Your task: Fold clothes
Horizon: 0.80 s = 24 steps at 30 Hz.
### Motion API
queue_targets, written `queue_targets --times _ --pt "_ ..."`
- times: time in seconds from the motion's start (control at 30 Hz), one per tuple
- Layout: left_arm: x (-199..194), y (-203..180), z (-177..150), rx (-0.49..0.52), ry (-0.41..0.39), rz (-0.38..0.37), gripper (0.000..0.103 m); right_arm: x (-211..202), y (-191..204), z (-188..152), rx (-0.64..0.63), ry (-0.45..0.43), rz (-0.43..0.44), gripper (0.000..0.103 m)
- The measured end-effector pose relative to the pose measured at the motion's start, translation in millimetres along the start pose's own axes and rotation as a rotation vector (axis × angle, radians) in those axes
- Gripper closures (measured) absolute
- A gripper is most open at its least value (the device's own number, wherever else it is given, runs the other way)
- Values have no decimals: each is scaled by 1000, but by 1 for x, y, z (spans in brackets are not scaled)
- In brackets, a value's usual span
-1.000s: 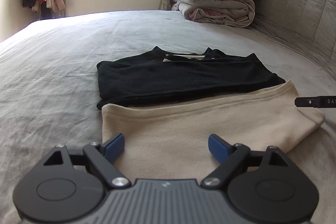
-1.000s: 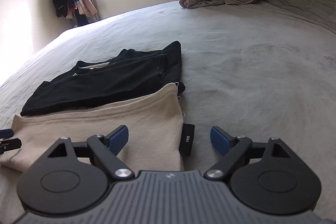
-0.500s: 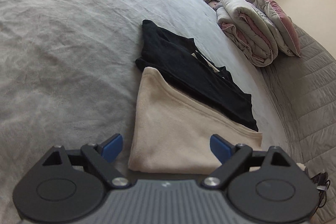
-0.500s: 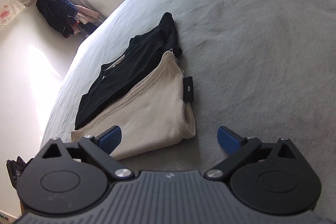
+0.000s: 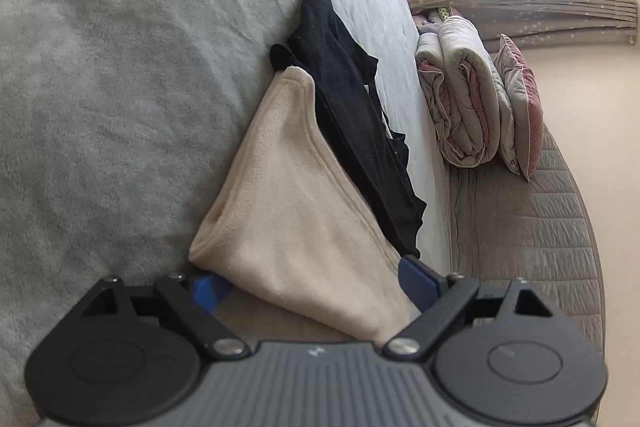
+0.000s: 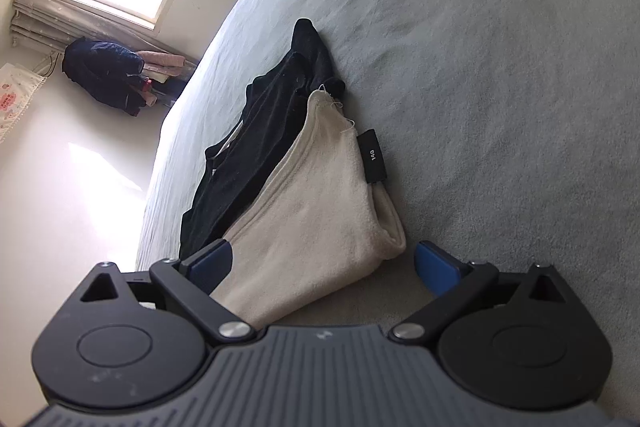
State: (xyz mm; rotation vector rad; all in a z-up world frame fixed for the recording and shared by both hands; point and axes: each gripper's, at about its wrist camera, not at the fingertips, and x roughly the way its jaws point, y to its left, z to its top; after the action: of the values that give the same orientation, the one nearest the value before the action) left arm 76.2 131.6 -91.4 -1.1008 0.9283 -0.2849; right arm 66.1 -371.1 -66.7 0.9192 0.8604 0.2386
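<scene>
**A:** Grey bed (image 5: 100, 75), cream garment (image 5: 304, 211) folded flat, lapping the black garment (image 5: 352, 107). Left gripper (image 5: 310, 277) and right gripper (image 6: 324, 263) both gape, each straddling a near corner, nothing clamped.

**B:** If you pinch, take all layers at the folded edge, both sides level.

**A:** Versus a second ago: both cameras rolled sideways and you closed in.

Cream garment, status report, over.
Both grippers open: left gripper, right gripper, each straddling an end of the folded cream garment. Black garment alongside. Nothing blocking.
</scene>
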Motion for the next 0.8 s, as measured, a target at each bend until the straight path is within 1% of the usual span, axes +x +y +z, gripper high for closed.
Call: queue_targets --times 0.07,0.1,0.13,0.17,0.23,0.27,0.3,0.33,0.37,0.4,0.43,0.47,0.57,0.63,0.7,0.8 --pt "2 1 -1 -15 -41 7 15 5 4 -2 -21 -18 -6 4" --pt "2 2 -1 -23 -61 11 19 8 7 -3 -32 -27 -10 4" --pt "3 3 -1 -31 -81 15 24 11 9 -4 -44 -38 -18 5" --pt "4 3 -2 -38 -101 18 27 12 11 -6 -53 -51 -29 8" --pt "5 5 -2 -53 -142 26 47 15 15 -8 -65 -76 -52 14" --pt "6 5 -3 -61 -162 29 53 15 15 -9 -68 -84 -61 21" --pt "7 6 -3 -69 -182 33 63 16 15 -10 -69 -89 -66 31" --pt "7 9 -3 -85 -195 32 74 16 14 -11 -69 -94 -70 36" --pt "6 14 -3 -107 -202 30 79 17 13 -11 -67 -97 -74 50" --pt "6 18 -3 -129 -209 27 89 18 10 -11 -53 -98 -76 63" --pt "5 23 -3 -151 -216 24 91 18 7 -10 -38 -99 -78 69" --pt "5 25 -3 -169 -221 17 92 19 3 -10 -23 -100 -79 83" --pt "2 25 -5 -177 -236 22 93 18 2 -11 -20 -123 -71 84" --pt "-1 21 -7 -176 -247 36 94 16 11 -16 -60 -144 -72 85" --pt "-5 18 -9 -178 -253 50 95 13 18 -20 -71 -156 -71 87" --pt "-17 9 -10 -140 -264 56 97 -1 25 -21 -67 -181 -44 88"
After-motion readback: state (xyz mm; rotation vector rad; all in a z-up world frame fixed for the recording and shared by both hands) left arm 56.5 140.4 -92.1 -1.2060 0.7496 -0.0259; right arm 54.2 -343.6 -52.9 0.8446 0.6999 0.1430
